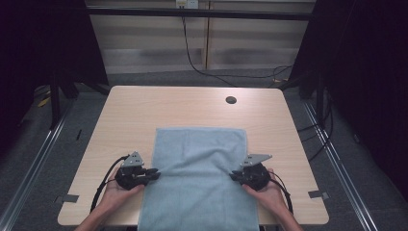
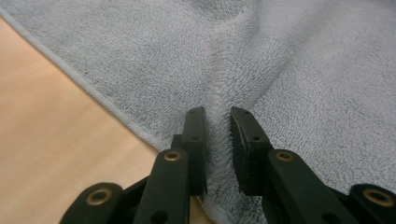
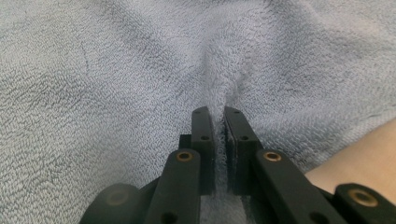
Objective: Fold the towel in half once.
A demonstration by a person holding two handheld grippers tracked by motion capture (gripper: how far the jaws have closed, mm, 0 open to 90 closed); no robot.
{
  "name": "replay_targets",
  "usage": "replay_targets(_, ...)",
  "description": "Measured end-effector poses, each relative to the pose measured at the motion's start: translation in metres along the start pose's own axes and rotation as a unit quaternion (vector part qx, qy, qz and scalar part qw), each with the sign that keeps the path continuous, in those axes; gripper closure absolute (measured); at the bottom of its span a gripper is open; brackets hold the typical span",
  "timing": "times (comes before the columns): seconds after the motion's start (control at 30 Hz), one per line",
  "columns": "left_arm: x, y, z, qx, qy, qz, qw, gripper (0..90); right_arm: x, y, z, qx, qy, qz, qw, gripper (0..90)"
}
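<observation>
Both side grips done: my left gripper (image 1: 155,173) and right gripper (image 1: 233,175) each pinched a ridge of the towel (image 1: 199,168), which lay flat on the table (image 1: 144,108). Fold not yet started.

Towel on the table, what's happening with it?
A person works a light blue towel spread on the wooden table, its near end hanging over the table's near edge. The left gripper pinches a ridge of cloth at the towel's left edge; in the left gripper view the fold sits between the jaws. The right gripper is clamped the same way at the right edge. The towel lies mostly flat, not yet folded.
</observation>
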State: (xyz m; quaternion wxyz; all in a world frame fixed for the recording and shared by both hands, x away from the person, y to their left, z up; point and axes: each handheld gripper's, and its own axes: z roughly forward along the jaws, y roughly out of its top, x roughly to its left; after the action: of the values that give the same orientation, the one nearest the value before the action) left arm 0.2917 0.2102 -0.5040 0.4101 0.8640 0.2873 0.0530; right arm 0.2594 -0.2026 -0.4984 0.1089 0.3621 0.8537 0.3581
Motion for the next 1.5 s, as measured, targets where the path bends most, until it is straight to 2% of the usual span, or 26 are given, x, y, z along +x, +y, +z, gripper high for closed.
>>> replay_targets(0.1,-0.012,-0.007,-0.007,0.004,-0.011,0.022,0.9997,77.4,0.013,-0.011,-0.010,-0.003,0.014,0.003,0.9999,83.7)
replay_targets(0.27,-0.023,-0.017,-0.018,0.011,-0.037,0.022,0.9990,77.3,0.036,-0.026,-0.023,0.001,0.032,0.002,0.9995,82.4)
replay_targets(0.37,-0.026,-0.020,-0.020,0.009,-0.047,0.035,0.9982,73.4,0.038,-0.027,-0.029,0.015,0.052,-0.002,0.9985,71.6)
replay_targets(0.43,-0.022,-0.019,-0.019,0.007,-0.056,0.029,0.9980,71.4,0.029,-0.023,-0.031,-0.002,0.048,0.008,0.9988,66.9)
replay_targets(0.5,-0.019,-0.016,-0.017,0.009,-0.054,0.026,0.9982,71.1,0.012,-0.014,-0.035,-0.026,0.035,0.023,0.9988,63.2)
replay_targets(0.6,-0.017,-0.016,-0.016,0.009,-0.055,0.027,0.9981,71.0,-0.017,0.002,-0.034,-0.049,-0.016,0.033,0.9981,58.7)
replay_targets(0.67,-0.017,-0.016,-0.016,0.007,-0.053,0.024,0.9983,69.5,-0.037,0.012,-0.027,-0.059,-0.047,0.043,0.9962,55.6)
replay_targets(0.73,-0.017,-0.016,-0.016,0.008,-0.053,0.027,0.9982,67.9,-0.055,0.020,-0.015,-0.059,-0.064,0.056,0.9946,52.8)
replay_targets(0.77,-0.017,-0.016,-0.016,0.008,-0.053,0.028,0.9982,67.4,-0.064,0.023,-0.009,-0.056,-0.060,0.064,0.9945,51.9)
replay_targets(0.87,-0.017,-0.016,-0.016,0.007,-0.053,0.021,0.9983,66.5,-0.081,0.031,0.006,-0.048,-0.072,0.076,0.9934,48.1)
replay_targets(0.9,-0.017,-0.017,-0.017,0.007,-0.054,0.017,0.9983,66.2,-0.085,0.032,0.010,-0.042,-0.075,0.079,0.9932,47.3)
replay_targets(0.93,-0.018,-0.017,-0.017,0.006,-0.052,0.015,0.9985,66.3,-0.086,0.034,0.014,-0.031,-0.091,0.074,0.9926,46.8)
replay_targets(0.97,-0.018,-0.017,-0.018,0.009,-0.052,0.017,0.9985,66.2,-0.088,0.034,0.016,-0.031,-0.097,0.074,0.9921,46.6)
replay_targets(1.0,-0.020,-0.017,-0.019,0.011,-0.052,0.013,0.9985,66.2,-0.091,0.034,0.018,-0.033,-0.092,0.076,0.9922,46.3)
replay_targets(1.03,-0.022,-0.018,-0.019,0.012,-0.052,0.010,0.9985,65.9,-0.094,0.034,0.019,-0.027,-0.100,0.073,0.9920,45.5)
replay_targets(1.1,-0.025,-0.018,-0.020,0.017,-0.053,0.017,0.9983,65.2,-0.098,0.031,0.021,-0.021,-0.088,0.080,0.9927,45.8)
replay_targets(1.2,-0.024,-0.017,-0.021,0.020,-0.063,0.004,0.9978,62.6,-0.095,0.028,0.026,-0.014,-0.095,0.067,0.9931,46.1)
replay_targets(1.27,-0.022,-0.014,-0.020,0.023,-0.060,0.004,0.9979,59.5,-0.092,0.029,0.027,-0.015,-0.095,0.064,0.9933,53.8)
replay_targets(1.37,-0.013,-0.004,-0.018,0.009,-0.044,-0.002,0.9990,52.5,-0.090,0.030,0.029,-0.022,-0.092,0.059,0.9937,64.1)
replay_targets(1.4,-0.006,0.003,-0.018,-0.003,-0.036,-0.004,0.9993,51.8,-0.090,0.030,0.029,-0.023,-0.090,0.063,0.9937,68.4)
replay_targets(1.47,0.006,0.015,-0.017,-0.015,-0.028,-0.021,0.9993,50.2,-0.089,0.031,0.030,-0.026,-0.085,0.062,0.9941,76.0)
replay_targets(1.5,0.012,0.020,-0.015,-0.022,-0.016,-0.020,0.9994,50.2,-0.088,0.031,0.031,-0.029,-0.080,0.062,0.9945,79.3)
